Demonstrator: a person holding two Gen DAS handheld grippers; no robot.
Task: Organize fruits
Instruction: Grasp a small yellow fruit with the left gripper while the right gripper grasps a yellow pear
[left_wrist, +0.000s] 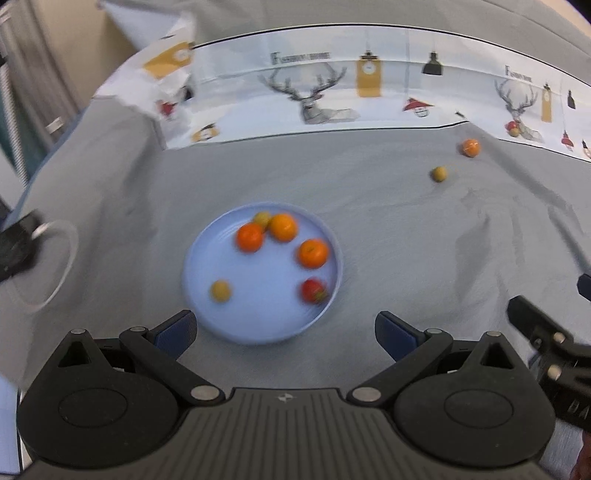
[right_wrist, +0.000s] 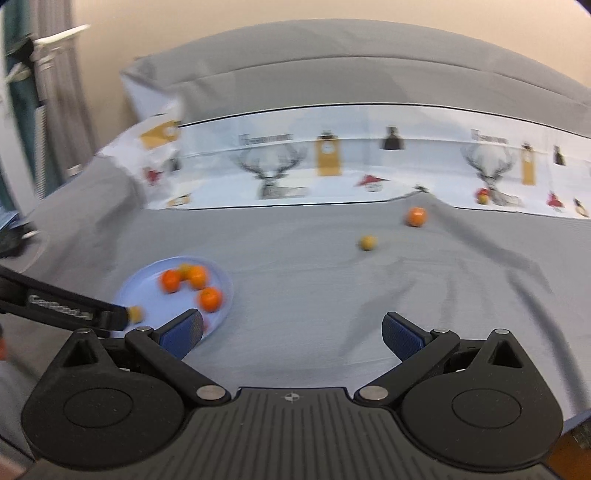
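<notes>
Blue plate (right_wrist: 221, 284) holds oranges; one orange (right_wrist: 416, 216) lies well apart.

Looks like a home bedroom: grey sheet (left_wrist: 332, 177), deer-print bedding (left_wrist: 314, 92), pillow (right_wrist: 332, 74), curtain (right_wrist: 55, 110) by the wall

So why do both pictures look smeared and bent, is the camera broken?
Not broken. In the left wrist view the fruit in the blue plate smears from motion while the left claw stays sharp. In the right wrist view the loose orange and small yellow fruit blur too. In both, the fisheye lens bows the deer-print cloth.
</notes>
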